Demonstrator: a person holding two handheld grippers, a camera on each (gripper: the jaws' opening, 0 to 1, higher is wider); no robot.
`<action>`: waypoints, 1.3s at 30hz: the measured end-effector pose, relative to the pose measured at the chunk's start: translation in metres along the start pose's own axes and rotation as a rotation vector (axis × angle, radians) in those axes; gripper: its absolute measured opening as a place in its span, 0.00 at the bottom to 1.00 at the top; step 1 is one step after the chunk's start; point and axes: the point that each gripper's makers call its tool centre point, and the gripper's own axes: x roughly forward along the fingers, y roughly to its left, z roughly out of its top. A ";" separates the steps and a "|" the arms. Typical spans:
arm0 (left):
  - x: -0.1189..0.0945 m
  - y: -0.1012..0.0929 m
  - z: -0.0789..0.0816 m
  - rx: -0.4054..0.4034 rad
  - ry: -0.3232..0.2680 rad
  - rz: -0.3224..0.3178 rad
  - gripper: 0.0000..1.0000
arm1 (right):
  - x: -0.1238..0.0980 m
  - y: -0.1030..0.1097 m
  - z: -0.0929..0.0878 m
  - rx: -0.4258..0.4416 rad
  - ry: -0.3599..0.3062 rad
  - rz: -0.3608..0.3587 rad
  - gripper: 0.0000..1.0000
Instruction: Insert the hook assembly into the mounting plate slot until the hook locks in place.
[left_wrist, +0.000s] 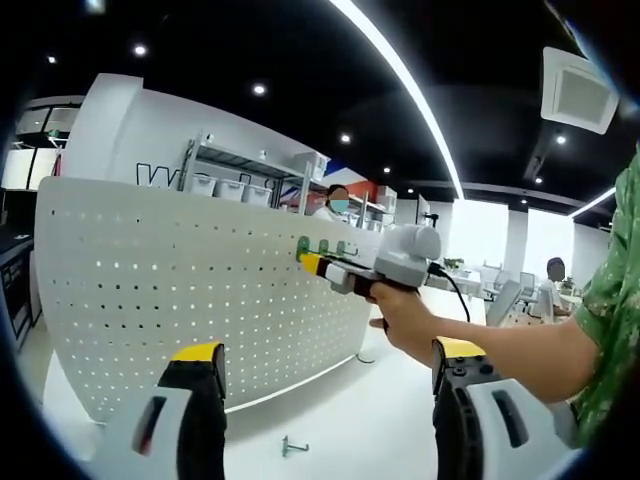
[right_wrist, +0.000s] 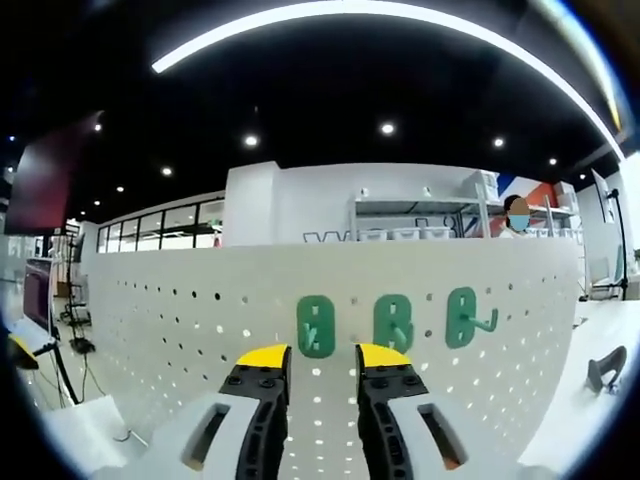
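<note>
So going left to right: the left gripper (left_wrist: 325, 395) hangs low with its jaws wide apart and nothing between them, above a loose metal hook (left_wrist: 291, 445) lying flat on the white table (left_wrist: 380, 420). Upright behind is the pegboard (left_wrist: 180, 300), and the right gripper (left_wrist: 312, 263) is up at it, near its top edge. In the right gripper view, three green hook plates (right_wrist: 316, 326) sit in a row, their long sides running up the board and hooks poking out toward the camera. The right gripper's (right_wrist: 322, 362) jaws are slightly parted, apparently empty. My worry: the table hook gets forgotten, or goes in crooked and never locks
</note>
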 end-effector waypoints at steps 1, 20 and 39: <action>0.000 -0.001 0.000 0.000 0.000 0.000 0.87 | -0.001 0.000 -0.001 0.003 0.002 0.003 0.28; -0.005 -0.006 0.001 0.014 0.002 0.006 0.87 | -0.014 0.001 -0.006 0.007 0.033 0.053 0.60; -0.006 -0.020 -0.003 0.026 0.018 0.008 0.87 | -0.047 -0.020 -0.014 0.003 0.056 0.061 0.72</action>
